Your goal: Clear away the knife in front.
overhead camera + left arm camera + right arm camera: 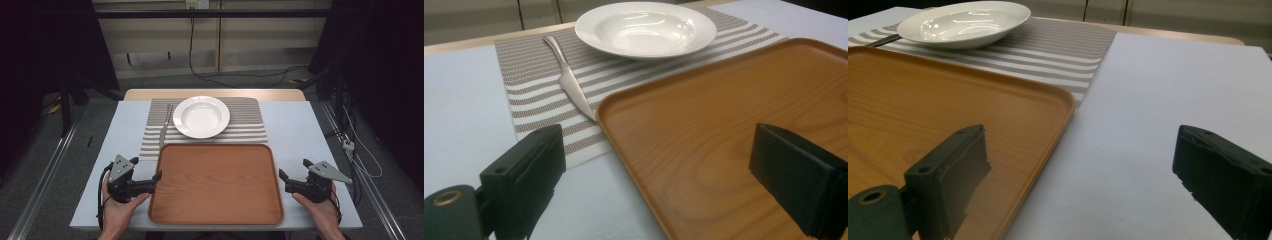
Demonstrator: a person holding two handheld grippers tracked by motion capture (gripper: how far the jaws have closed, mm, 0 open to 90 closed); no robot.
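A wooden tray (217, 184) lies flat on the near part of the pale surface (300, 130), with a person's two hands holding a gripper at each of its short sides. The left gripper (147, 172) sits at the tray's left edge, held in the left hand (117, 210); in the left gripper view its fingers (526, 175) stand wide apart, one over the bare surface just outside the rim and the other over the tray's wood, so the rim runs between them, and nothing is pinched. The right gripper (292, 170) is at the tray's right edge, held in the right hand (322, 212); in the right gripper view its fingers (948, 172) are likewise wide apart, one above the tray near its rounded corner and the other above the bare surface, pressing on nothing. Whether either gripper touches the rim cannot be told. Beyond the tray a striped placemat (247, 122) lies across the far half of the surface, its near edge reaching the tray's far rim. On the mat rests a white deep plate (201, 116), upright and with nothing in it. Just left of the plate a metal knife (165, 125) lies on the mat, handle toward the far side and tip toward the tray; in the left gripper view its tip comes close to the tray's far left corner
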